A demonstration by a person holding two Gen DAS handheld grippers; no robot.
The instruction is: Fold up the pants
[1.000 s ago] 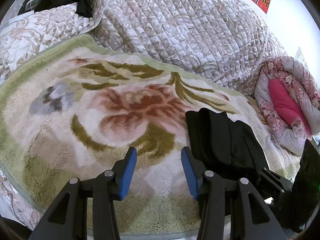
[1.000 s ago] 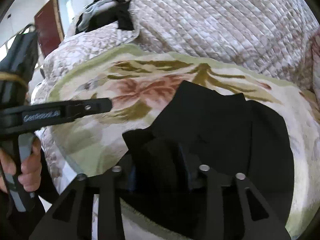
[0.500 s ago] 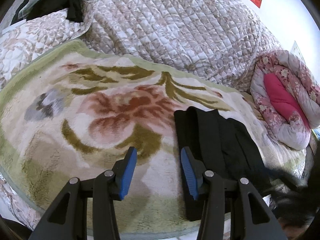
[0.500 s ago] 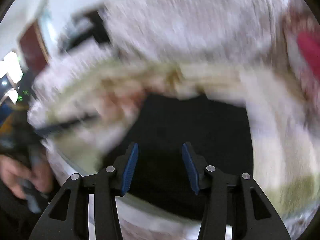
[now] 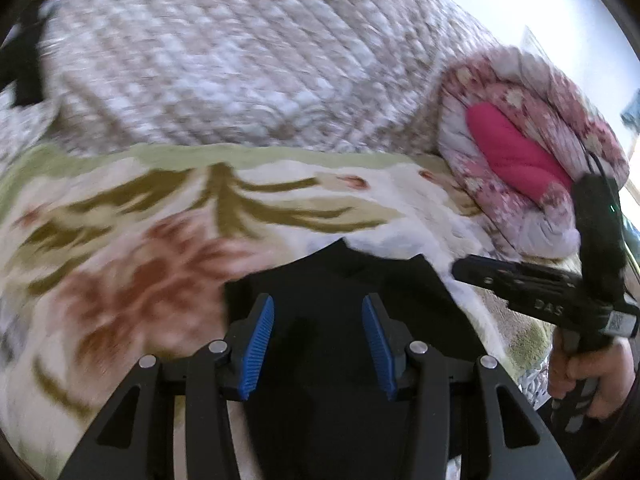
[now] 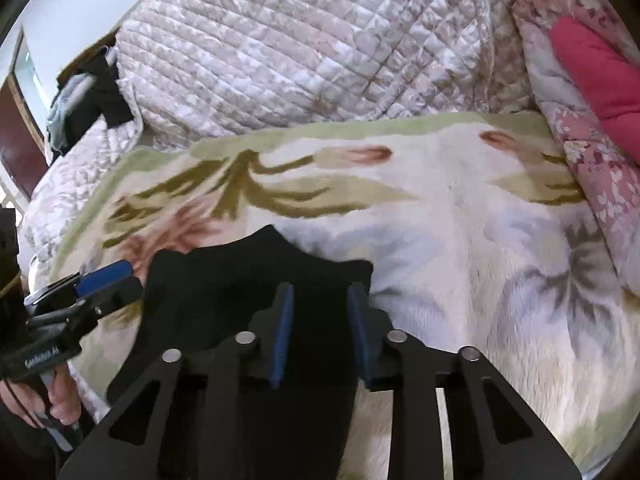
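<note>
Right wrist: smooth black pants (image 6: 248, 280) on fluffy floral blanket (image 6: 460, 216).

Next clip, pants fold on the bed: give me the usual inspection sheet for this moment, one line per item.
Surface: floral plush blanket spread on a bed.
Job's things: black pants lie in a compact folded bundle near the blanket's front edge.
Clutter: dark clothes piled at the far left; rolled pink floral quilt at the right.
Grippers: left tongs open over the pants, gripping nothing; right tongs open, pants beneath, no fabric seen pinched.
Cables: thin dark cord above the right handle.
Surroundings: quilted beige bedspread heaped behind; white wall beyond.
</note>
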